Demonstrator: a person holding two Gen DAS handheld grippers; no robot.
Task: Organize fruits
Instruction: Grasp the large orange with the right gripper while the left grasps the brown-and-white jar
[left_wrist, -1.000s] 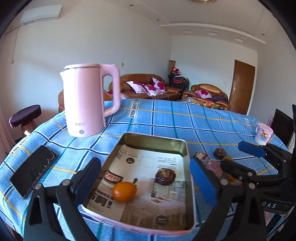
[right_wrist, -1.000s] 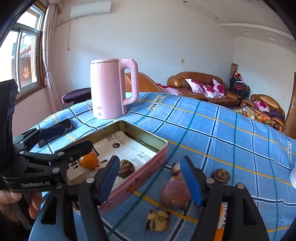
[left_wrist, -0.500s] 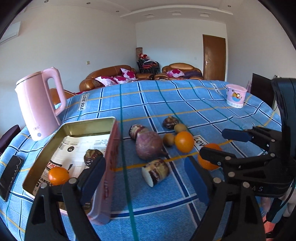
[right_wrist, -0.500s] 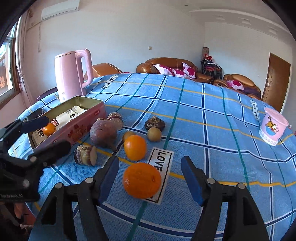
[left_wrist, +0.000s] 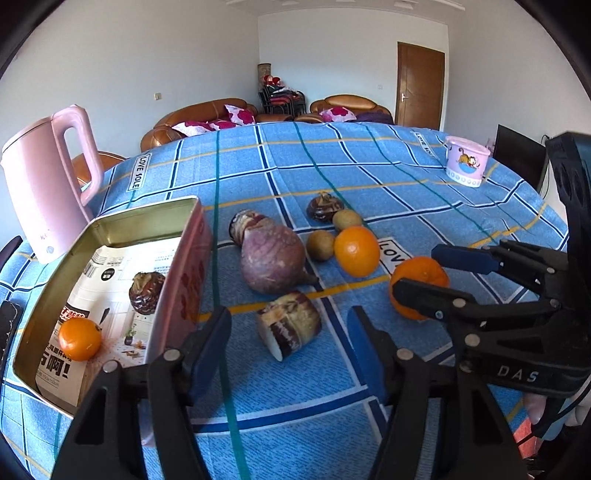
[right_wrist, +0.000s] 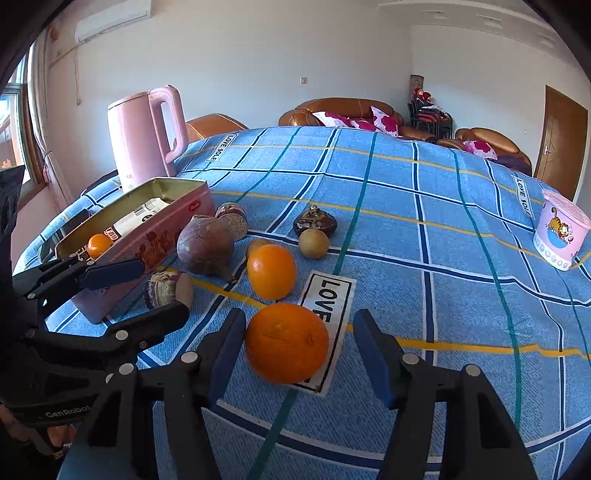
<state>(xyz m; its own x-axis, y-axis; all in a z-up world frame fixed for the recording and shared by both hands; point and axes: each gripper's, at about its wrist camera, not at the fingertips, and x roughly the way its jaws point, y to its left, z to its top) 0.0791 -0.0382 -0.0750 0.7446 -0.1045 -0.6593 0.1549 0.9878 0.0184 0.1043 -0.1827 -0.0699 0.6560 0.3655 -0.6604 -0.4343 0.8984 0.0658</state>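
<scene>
A pink tin tray (left_wrist: 184, 266) (right_wrist: 155, 240) holds a small orange (left_wrist: 79, 339) and a dark fruit (left_wrist: 146, 286). On the blue cloth lie a purple round root (left_wrist: 273, 258) (right_wrist: 205, 249), a cut brown piece (left_wrist: 290, 323) (right_wrist: 168, 288), two small brown fruits (left_wrist: 320, 244), a dark fruit (right_wrist: 314, 221) and two oranges. My right gripper (right_wrist: 299, 349) is open with the near orange (right_wrist: 287, 341) between its fingers. My left gripper (left_wrist: 288, 347) is open, just before the cut piece. The second orange (right_wrist: 271, 271) (left_wrist: 356, 251) lies behind.
A pink kettle (left_wrist: 44, 184) (right_wrist: 144, 140) stands behind the tray. A pink cartoon cup (left_wrist: 466, 160) (right_wrist: 559, 234) stands at the far right of the table. A black phone (left_wrist: 5, 325) lies left of the tray. Sofas stand beyond the table.
Both grippers have swung right, from the tray to the loose fruit. The right gripper has come closer, so the near orange now sits between its open fingers. The left one now faces the cut piece.
</scene>
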